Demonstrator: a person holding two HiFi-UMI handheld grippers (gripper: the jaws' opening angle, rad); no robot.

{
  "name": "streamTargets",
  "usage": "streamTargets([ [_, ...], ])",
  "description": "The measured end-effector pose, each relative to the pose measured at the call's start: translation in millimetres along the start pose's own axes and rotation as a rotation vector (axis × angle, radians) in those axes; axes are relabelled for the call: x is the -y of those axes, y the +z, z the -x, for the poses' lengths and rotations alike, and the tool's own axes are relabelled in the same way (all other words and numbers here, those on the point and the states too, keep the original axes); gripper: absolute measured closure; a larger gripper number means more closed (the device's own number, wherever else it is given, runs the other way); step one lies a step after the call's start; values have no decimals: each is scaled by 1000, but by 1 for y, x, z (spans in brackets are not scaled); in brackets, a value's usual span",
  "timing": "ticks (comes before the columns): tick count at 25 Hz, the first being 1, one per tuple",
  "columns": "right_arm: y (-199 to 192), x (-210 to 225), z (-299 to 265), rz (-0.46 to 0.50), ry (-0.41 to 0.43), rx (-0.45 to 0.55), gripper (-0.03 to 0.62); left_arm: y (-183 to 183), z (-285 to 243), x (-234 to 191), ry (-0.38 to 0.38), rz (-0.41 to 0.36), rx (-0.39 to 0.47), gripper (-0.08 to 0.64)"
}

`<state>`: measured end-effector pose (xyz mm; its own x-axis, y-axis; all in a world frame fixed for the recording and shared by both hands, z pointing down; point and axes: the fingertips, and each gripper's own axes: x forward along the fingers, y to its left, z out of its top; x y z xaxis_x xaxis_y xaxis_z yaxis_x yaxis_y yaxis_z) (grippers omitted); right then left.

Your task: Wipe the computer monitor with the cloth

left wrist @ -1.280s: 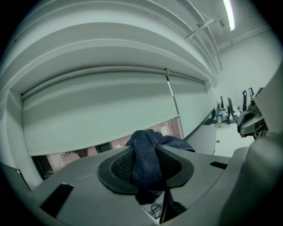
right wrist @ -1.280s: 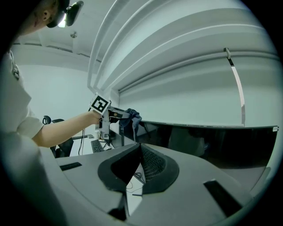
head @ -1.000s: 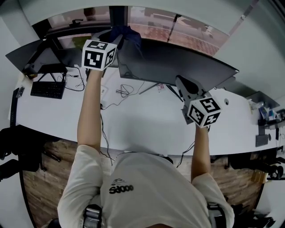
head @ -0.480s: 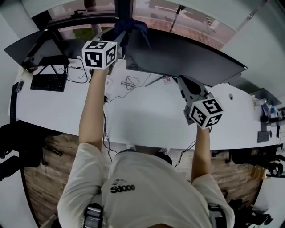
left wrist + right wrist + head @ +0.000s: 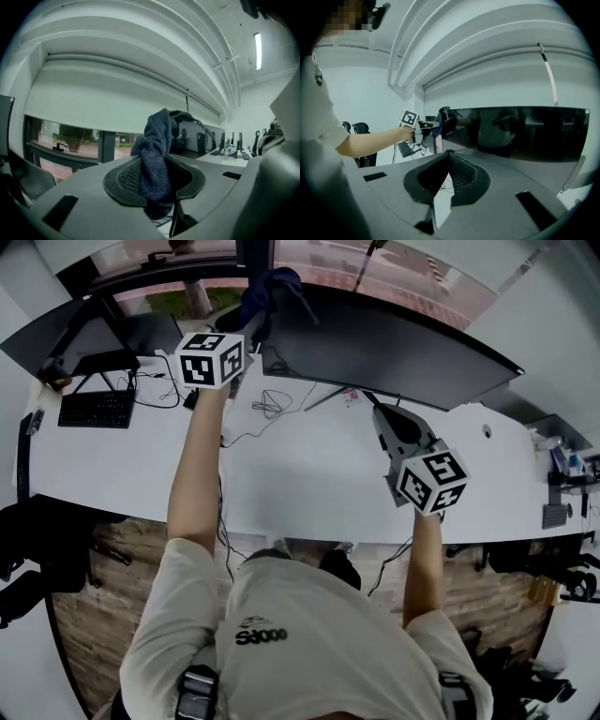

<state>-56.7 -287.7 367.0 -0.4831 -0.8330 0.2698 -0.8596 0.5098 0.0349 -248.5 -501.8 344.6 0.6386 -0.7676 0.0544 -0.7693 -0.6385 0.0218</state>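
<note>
In the head view my left hand-held gripper (image 5: 251, 326) holds the cloth (image 5: 273, 289) at the monitor's (image 5: 394, 348) left end, along the desk's (image 5: 300, 484) back edge. Loose cables (image 5: 272, 409) lie beneath it. The left gripper view shows its jaws clamped on the bunched cloth, leaving a free fold for wiping. In the right gripper view my right hand-held gripper (image 5: 449, 153) seems closed on nothing and faces the screen, clear of the cloth.

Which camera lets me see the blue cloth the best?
The left gripper view: the cloth fills the middle, pinched between the jaws of the left gripper. The head view shows only a small bundle at the monitor's corner. The right gripper view shows it tiny and far off.
</note>
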Motion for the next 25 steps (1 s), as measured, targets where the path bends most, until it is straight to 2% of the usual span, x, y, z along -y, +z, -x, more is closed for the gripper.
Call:
streamTargets([
  [5, -15, 6, 9, -15, -25, -23, 586, -27, -5, -1, -25, 33, -25, 433],
  [11, -24, 11, 8, -28, -47, -31, 586, -69, -14, -3, -62, 8, -142, 433],
  [18, -32, 15, -10, -42, -37, -41, 586, -111, -21, -6, -84, -28, -232, 433],
  [21, -37, 15, -19, -44, -21, -51, 586, -134, -24, -6, -87, -45, -299, 433],
  [25, -38, 18, -26, -29, -5, -49, 586, -165, -27, -7, -70, -117, -417, 433],
])
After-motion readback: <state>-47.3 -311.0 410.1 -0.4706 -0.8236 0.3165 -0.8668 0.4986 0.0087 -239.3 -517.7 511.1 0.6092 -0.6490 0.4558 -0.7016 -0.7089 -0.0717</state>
